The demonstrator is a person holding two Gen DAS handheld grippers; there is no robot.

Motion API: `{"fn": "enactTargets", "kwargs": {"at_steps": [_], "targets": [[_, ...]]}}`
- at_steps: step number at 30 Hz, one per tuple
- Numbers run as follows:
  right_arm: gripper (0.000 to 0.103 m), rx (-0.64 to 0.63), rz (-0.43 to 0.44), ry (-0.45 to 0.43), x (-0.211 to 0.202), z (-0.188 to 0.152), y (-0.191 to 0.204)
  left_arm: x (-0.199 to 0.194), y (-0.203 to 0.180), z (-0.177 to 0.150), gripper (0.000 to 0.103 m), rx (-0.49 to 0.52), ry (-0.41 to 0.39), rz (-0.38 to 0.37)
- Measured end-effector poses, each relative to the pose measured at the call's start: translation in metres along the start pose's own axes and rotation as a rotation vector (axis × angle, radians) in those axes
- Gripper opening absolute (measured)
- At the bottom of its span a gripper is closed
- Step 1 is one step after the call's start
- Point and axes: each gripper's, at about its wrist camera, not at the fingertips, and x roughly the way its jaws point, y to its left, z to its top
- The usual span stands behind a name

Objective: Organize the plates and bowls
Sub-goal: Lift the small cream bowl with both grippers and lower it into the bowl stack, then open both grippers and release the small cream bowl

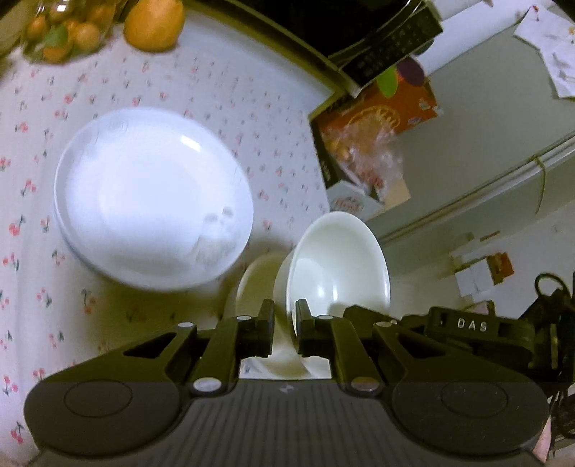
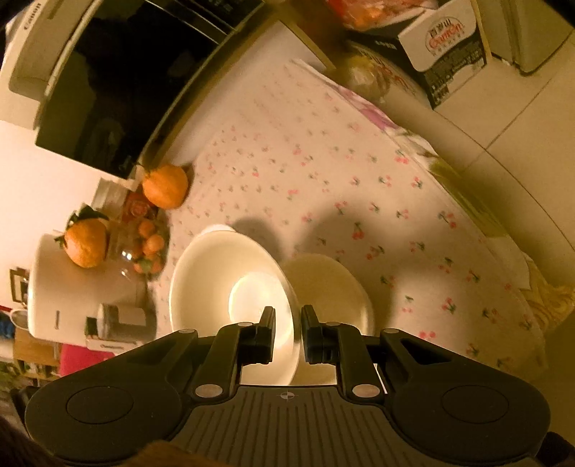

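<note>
While both tongs point steeply down toward the cloth-covered surface (image 1: pixel 201 72), each has a white bowl pinched by the rim.

Count, left wrist view: one stack of white plates (image 1: pixel 151 194), at least two deep judging by the doubled rim at its lower left edge; one white bowl (image 1: pixel 341 262); one large orange (image 1: pixel 154 23); one glass jar of small oranges (image 1: pixel 61 32); one orange carton (image 1: pixel 381 118) off the far edge of the surface. Right wrist view: one white bowl (image 2: pixel 222 283), two large oranges, one (image 2: pixel 165 186) beyond the bowl and one (image 2: pixel 86 242) to its left on a white appliance (image 2: pixel 72 298).

Left tongs (image 1: pixel 285 332): nearly closed, one finger inside the bowl wall and one outside. The bowl is tipped on edge, its hollow facing right, lifted clear of the cloth; its shadow lies below it. It sits just right of the plate stack, apart from it.

Right tongs (image 2: pixel 287 336): a narrow gap, filled by the rim of the second bowl. This bowl is also tilted, its hollow facing the camera, and extends up and left from the fingers. Its shadow falls on the cloth just right of it. The plate stack does not show in this view.
</note>
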Motion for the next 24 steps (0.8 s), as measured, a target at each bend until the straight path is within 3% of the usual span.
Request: {"fn": "enactTargets", "kwargs": {"at_steps": [10,24], "targets": [[0.016,-0.029,-0.049,0.015,0.009,-0.005,0.001,0.011,0.010,-0.009,0.012,-0.027,0.054,0.034],[0.019,-0.050,-0.096,0.019,0.015,-0.003,-0.002,0.016,0.008,-0.012,0.017,-0.001,0.053,0.053]]}}
